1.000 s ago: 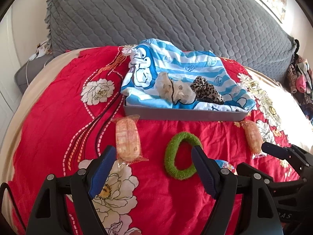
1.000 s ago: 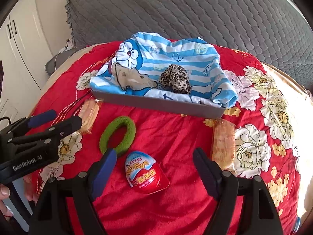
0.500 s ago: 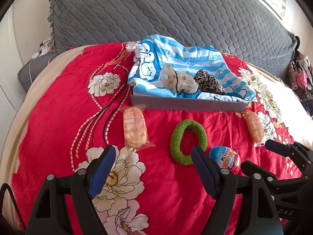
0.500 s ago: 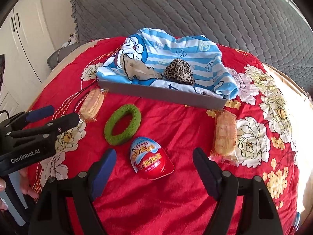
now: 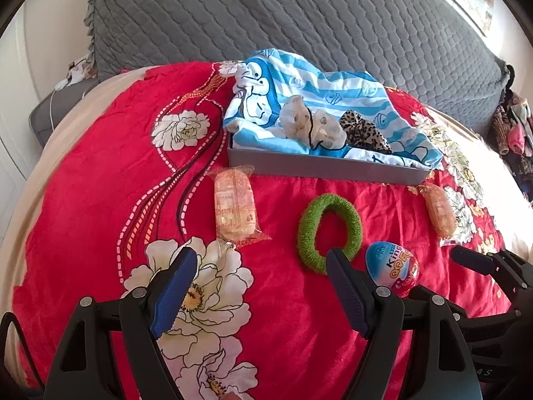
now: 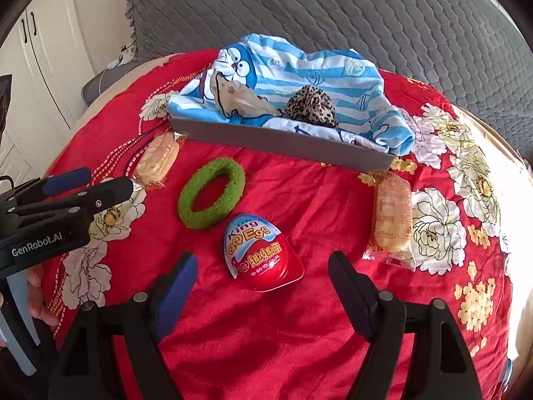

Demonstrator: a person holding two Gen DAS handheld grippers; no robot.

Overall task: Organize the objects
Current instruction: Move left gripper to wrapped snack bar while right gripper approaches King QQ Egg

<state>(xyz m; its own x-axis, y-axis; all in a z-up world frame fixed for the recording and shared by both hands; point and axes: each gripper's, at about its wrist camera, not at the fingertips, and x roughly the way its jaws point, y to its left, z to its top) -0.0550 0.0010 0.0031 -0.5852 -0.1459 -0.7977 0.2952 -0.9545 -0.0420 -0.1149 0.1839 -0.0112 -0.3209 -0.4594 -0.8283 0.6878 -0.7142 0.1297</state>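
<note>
A grey tray (image 5: 319, 167) (image 6: 279, 143) holds a blue striped cloth (image 5: 333, 96), a beige scrunchie (image 5: 309, 123) and a leopard scrunchie (image 6: 311, 101). In front of it on the red bedspread lie a green scrunchie (image 5: 328, 230) (image 6: 211, 193), a red and blue toy egg (image 5: 393, 268) (image 6: 260, 250) and two wrapped snack cakes (image 5: 235, 208) (image 6: 391, 215). My left gripper (image 5: 258, 281) is open and empty, short of the left cake and the green scrunchie. My right gripper (image 6: 263, 286) is open and empty, just short of the egg.
A grey quilted headboard (image 5: 299, 16) rises behind the tray. White cupboard doors (image 6: 36, 66) stand at the left. Clothes (image 5: 513, 123) hang at the far right. The bed's beige edge (image 5: 66, 113) curves round the red spread.
Both grippers have drawn back from the tray, so the egg and more bedspread show. Jaws stayed open. No object moved.
</note>
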